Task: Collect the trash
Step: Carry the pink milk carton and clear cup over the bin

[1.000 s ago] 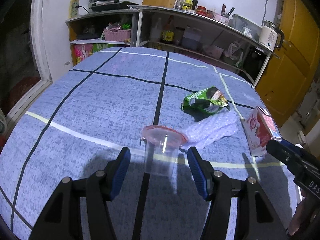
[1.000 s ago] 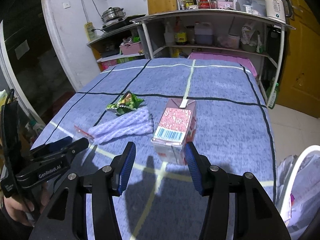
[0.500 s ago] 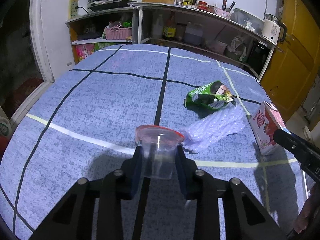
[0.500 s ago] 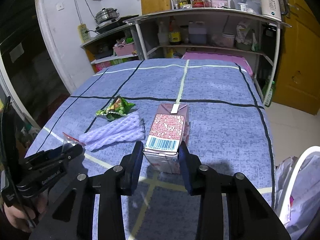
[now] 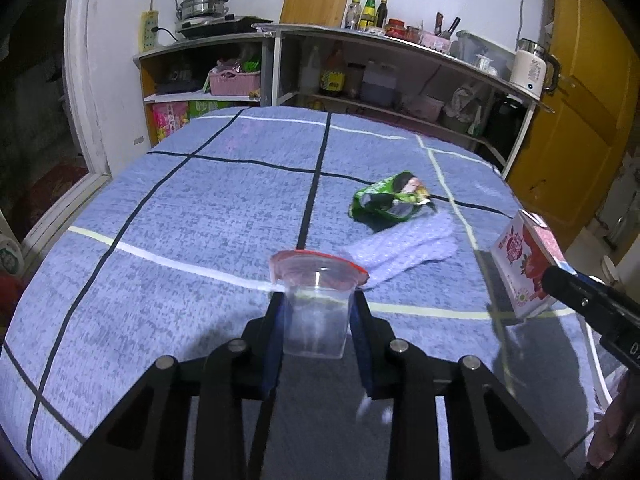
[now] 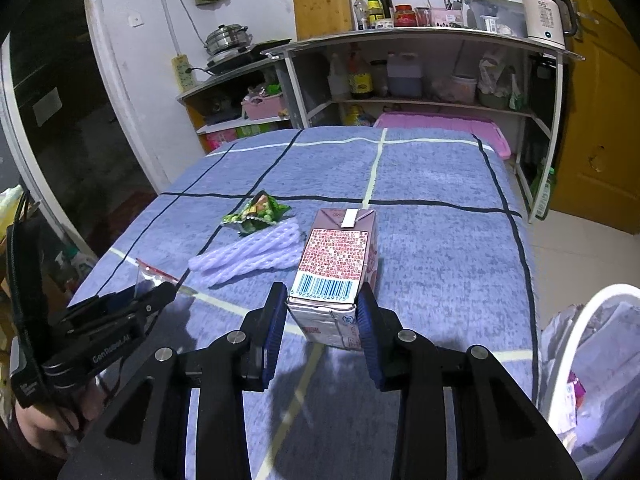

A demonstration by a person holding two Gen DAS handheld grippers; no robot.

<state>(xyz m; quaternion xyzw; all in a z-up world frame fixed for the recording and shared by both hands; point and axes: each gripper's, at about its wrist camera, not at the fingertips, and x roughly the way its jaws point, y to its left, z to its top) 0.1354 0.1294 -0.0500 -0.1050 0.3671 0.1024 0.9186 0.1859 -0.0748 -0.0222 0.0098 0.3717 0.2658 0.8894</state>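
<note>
Kitchen shelving along the back wall, blue grid-lined table [image 5: 224, 208] in front.

Left wrist view: left gripper [image 5: 318, 332] clamped on a clear plastic cup [image 5: 316, 312], blue pads pressed to both sides of its wall, red-rimmed lid on top, cup upright near the table's near edge. Just beyond the cup, a lilac foam net sleeve [image 5: 408, 248] lying flat; beyond that, touching its far end, a crumpled green snack wrapper [image 5: 390, 200]. Toward the right edge, a pink milk carton [image 5: 520, 264] tilted, pinched at its near end by the right gripper's dark finger.

Right wrist view: right gripper [image 6: 322, 320] clamped on the pink milk carton [image 6: 334, 264], pads against both of its side faces, barcode face up, far end pointing down the table. Left of the carton, foam net sleeve [image 6: 248, 254] and green snack wrapper [image 6: 258, 214], both flat on the cloth. At the left edge, left gripper [image 6: 160, 292] closed on the clear cup [image 6: 148, 280], a person's hand [image 6: 36, 426] below it. Off the right edge of the table, a white-rimmed bin [image 6: 580, 344] with a bag of paper scraps.
</note>
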